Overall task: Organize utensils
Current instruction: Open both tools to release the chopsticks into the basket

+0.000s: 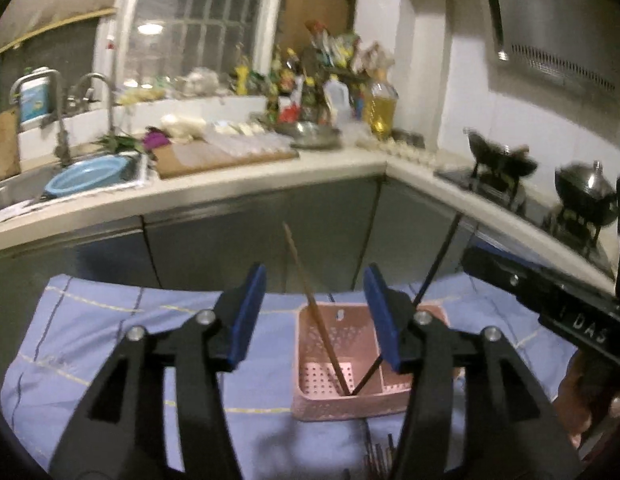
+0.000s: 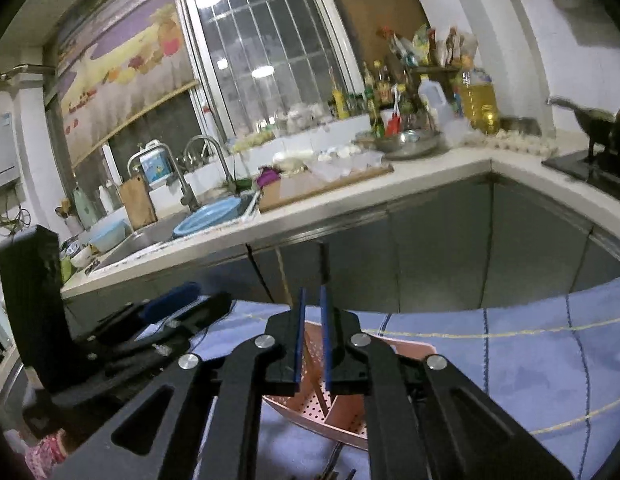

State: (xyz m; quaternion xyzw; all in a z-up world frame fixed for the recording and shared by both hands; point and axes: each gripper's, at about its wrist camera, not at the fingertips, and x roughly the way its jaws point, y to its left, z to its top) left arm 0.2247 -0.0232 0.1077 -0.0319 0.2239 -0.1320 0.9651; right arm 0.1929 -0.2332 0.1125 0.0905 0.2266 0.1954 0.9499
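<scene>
Left gripper (image 1: 316,314) spread, brown wooden chopstick (image 1: 316,312) free between its jaws, leaning tip-down in pink perforated plastic basket (image 1: 334,404) on blue checked cloth (image 1: 110,344); right gripper (image 2: 313,334) nearly pressed together around black chopstick (image 1: 432,270), apparently lowering it in.

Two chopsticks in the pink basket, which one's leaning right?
The black chopstick: it slants up and right, behind the left gripper's right finger. The brown chopstick tilts left in the pink basket.

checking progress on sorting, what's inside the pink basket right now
Two chopsticks lean in the pink basket: a brown chopstick and a black chopstick. The left tool hides part of the right compartment.
</scene>
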